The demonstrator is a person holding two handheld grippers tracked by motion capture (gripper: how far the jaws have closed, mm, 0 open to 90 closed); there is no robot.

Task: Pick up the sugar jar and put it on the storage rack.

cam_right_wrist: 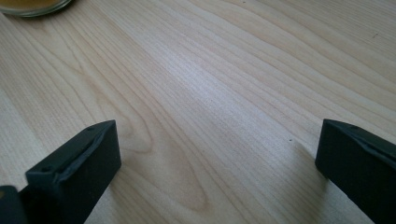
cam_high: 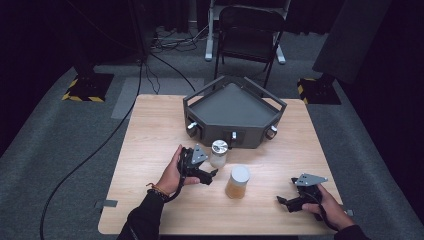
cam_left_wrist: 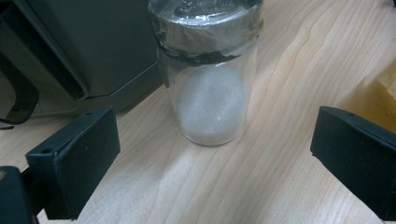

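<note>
Both sides of my left claw [cam_left_wrist: 212, 154] spread wide before a light, slippery, breakable glass jar [cam_left_wrist: 210, 93], best gripped mid-body below its lid.

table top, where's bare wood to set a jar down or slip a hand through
Bare wood: the left strip of the table beside the grey tray, and the stretch between the amber jar and the right gripper. Crowded: the middle, with the silver-lidded jar between tray, amber jar and open left gripper.
</note>
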